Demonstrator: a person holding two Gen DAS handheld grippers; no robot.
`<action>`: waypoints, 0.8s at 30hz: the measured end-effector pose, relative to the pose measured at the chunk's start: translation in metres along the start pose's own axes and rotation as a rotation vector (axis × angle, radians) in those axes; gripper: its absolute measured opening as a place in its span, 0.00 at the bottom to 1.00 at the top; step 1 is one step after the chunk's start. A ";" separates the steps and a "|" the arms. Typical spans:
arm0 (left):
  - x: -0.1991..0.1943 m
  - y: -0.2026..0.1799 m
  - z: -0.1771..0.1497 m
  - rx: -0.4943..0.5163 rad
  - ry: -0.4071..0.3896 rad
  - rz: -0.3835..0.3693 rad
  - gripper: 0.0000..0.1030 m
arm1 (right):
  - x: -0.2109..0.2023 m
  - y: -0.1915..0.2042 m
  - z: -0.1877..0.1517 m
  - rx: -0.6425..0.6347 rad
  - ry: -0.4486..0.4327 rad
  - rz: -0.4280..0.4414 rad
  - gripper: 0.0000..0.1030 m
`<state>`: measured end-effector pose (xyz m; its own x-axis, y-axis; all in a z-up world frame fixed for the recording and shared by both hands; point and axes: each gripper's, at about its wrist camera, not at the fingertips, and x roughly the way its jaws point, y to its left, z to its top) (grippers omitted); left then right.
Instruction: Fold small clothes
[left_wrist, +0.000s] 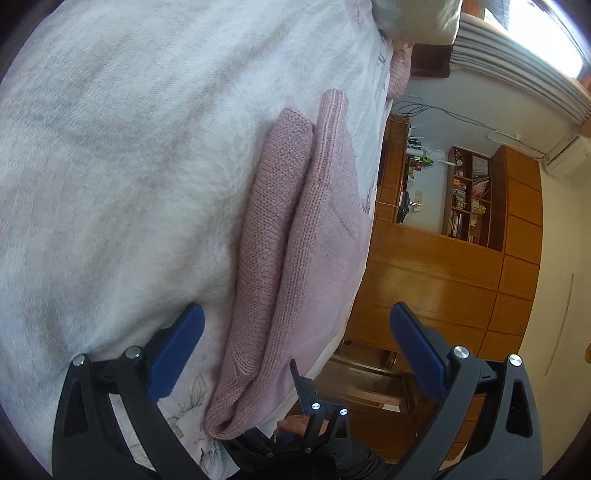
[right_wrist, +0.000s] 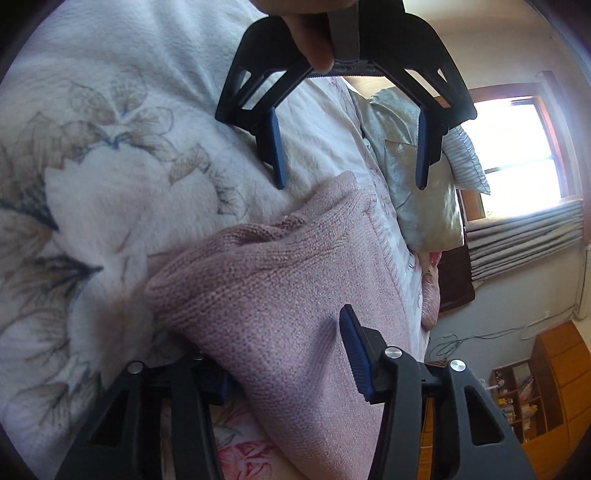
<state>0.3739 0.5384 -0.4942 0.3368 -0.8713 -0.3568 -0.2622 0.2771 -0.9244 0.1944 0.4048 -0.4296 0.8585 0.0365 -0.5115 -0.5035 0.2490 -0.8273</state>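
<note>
A white floral blanket covers the bed, filling the left of both views. The folded pink knit garment lies centre frame near the bed's edge. The right tool straddles it, fingers apart; the left tool, upper centre, hovers spread wide.

Item count: one pink knit garment, folded, near the bed's edge. One floral blanket on the bed. Two tongs: left tongs, right tongs. Two pillows at the bed's far end.
</note>
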 end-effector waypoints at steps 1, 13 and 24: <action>0.001 0.000 0.001 -0.004 0.005 0.005 0.97 | 0.002 -0.003 0.001 0.017 0.004 0.023 0.34; 0.023 -0.020 0.024 -0.031 0.040 0.064 0.97 | -0.024 -0.067 0.000 0.237 -0.048 0.104 0.17; 0.055 -0.051 0.043 0.020 0.078 0.175 0.94 | -0.035 -0.075 -0.007 0.302 -0.061 0.144 0.17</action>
<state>0.4443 0.4938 -0.4726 0.2161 -0.8380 -0.5010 -0.2926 0.4340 -0.8521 0.2016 0.3783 -0.3512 0.7894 0.1474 -0.5959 -0.5762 0.5126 -0.6365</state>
